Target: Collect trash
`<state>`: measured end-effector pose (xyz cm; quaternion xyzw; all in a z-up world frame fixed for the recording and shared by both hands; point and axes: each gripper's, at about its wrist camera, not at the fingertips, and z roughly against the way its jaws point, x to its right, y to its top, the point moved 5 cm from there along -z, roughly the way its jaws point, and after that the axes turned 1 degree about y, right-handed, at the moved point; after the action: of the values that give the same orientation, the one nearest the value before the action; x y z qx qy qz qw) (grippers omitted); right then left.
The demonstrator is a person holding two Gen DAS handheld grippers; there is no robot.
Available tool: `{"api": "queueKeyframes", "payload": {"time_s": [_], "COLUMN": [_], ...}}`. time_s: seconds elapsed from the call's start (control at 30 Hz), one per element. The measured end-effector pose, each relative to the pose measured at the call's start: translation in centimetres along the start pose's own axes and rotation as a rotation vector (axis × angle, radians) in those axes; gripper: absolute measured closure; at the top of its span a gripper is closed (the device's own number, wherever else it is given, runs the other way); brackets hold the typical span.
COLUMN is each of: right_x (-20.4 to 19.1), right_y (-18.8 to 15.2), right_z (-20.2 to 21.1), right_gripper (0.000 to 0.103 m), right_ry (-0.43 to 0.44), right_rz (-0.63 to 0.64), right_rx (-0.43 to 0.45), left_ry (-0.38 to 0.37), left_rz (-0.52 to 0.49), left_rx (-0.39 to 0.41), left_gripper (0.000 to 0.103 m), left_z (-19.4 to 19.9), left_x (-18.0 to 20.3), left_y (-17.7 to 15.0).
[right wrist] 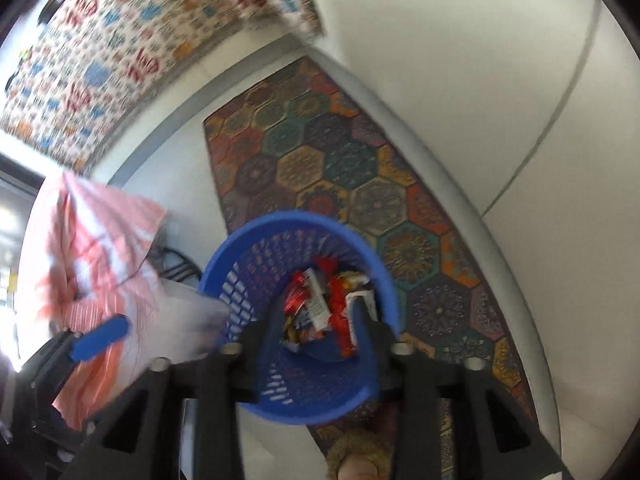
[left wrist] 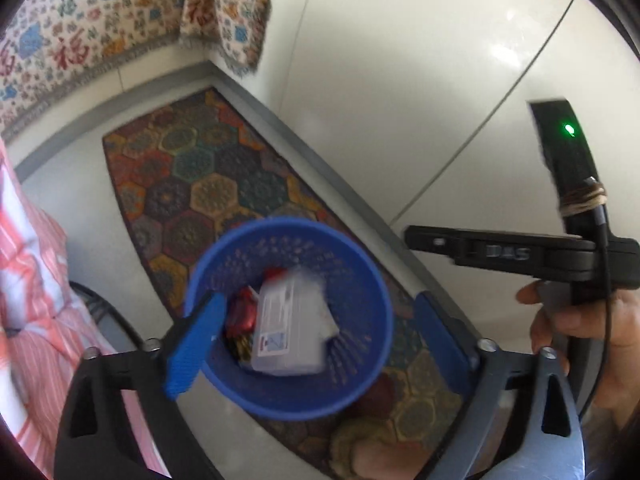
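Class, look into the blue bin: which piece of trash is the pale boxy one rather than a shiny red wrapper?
The white carton with a printed label, lying atop the red wrappers inside the blue basket.

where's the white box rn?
In the left wrist view, the white box lies inside the blue basket, low centre, beside red wrappers, above the patterned rug.

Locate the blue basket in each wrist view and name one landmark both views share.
Left wrist view: the blue basket sits low and centre, between the left gripper's wide-open jaws, with a white box inside.
Right wrist view: it sits low and centre, right gripper over its mouth, jaws parted over wrappers.
Shared landmark: the hexagon-patterned rug under the basket.
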<state>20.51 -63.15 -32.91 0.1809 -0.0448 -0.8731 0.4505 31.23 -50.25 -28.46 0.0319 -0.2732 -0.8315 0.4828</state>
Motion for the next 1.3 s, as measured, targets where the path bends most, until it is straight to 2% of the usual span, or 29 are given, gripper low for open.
{"api": "queueKeyframes", "payload": {"time_s": [0.03,0.17,0.23,0.37,0.43,0.5,0.6,0.77,0.83,0.9,1.0,1.3], "right_x": [0.6,1.9,1.8,0.3,-0.9,-2.0,-3.3,-4.8,-5.1,-5.7,-6.2,-7.8], "right_y": [0.1,0.0,-0.5,-3.1,-5.6,-8.1,-11.6,-14.8,-15.8,-16.4,-17.2,-17.6], "right_z": [0.6,3.5,5.8,11.4,13.7,15.5,16.8,18.7,19.2,19.6,20.4,21.8], "right_gripper": [0.042,0.034,0.026,0.019,0.001,0.0,0.0,0.0,0.0,0.0,0.0,0.0], "right_ry": [-0.017,-0.045,-0.029,0.005,0.01,0.004,-0.052,-0.092,-0.093,-0.104,-0.114,-0.132], "right_rz": [-0.015,-0.073,-0.085,-0.031,0.01,0.03,0.062,0.101,0.115,0.129,0.138,0.178], "right_rx": [0.023,0.104,0.151,0.263,0.279,0.29,0.28,0.29,0.287,0.292,0.303,0.315], "left_ry": [-0.001,0.011,0.046,0.16,0.198,0.215,0.26,0.227,0.262,0.298,0.311,0.3], "left_rz": [0.008,0.013,-0.012,-0.077,-0.088,-0.088,-0.094,-0.027,-0.001,0.004,-0.003,0.008], "left_rx": [-0.005,0.01,0.029,0.086,0.101,0.116,0.108,0.093,0.103,0.105,0.073,0.061], "left_gripper": [0.005,0.003,0.001,0.0,0.001,0.001,0.001,0.001,0.001,0.001,0.001,0.001], "left_z": [0.0,2.4,4.5,10.5,12.6,14.4,15.9,17.7,18.6,18.9,18.7,18.8], "left_x": [0.0,-0.1,0.3,1.8,2.1,2.3,2.6,1.8,1.5,1.4,1.4,0.9], "left_y": [0.0,0.1,-0.3,-2.5,-3.6,-4.7,-6.2,-7.5,-7.8,-8.0,-8.0,-8.3]}}
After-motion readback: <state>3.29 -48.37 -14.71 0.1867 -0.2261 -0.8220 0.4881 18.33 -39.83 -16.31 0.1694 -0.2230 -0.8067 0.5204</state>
